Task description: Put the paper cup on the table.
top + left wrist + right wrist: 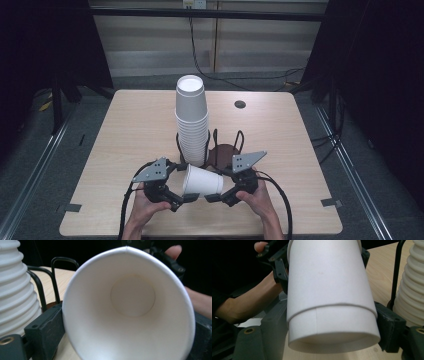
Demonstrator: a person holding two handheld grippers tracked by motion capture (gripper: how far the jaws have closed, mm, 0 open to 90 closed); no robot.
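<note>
A white paper cup (202, 181) lies on its side in the air just above the table's near edge, between my two grippers. Its mouth faces the left gripper (186, 181), whose jaws press the rim from both sides and squeeze it slightly oval (132, 295). Its base faces the right gripper (218, 184), whose jaws clamp the narrow end (324, 285). A stepped line runs round the wall near the base. A tall stack of upside-down white cups (191, 120) stands in a black wire holder (226, 145) just behind the held cup.
The wooden table (125, 130) has a dark round grommet (240, 104) at the far right. The holder's right half shows a brown base (223, 151). The cup stack (15, 290) (412, 290) stands close beside both grippers. Dark curtains flank the table.
</note>
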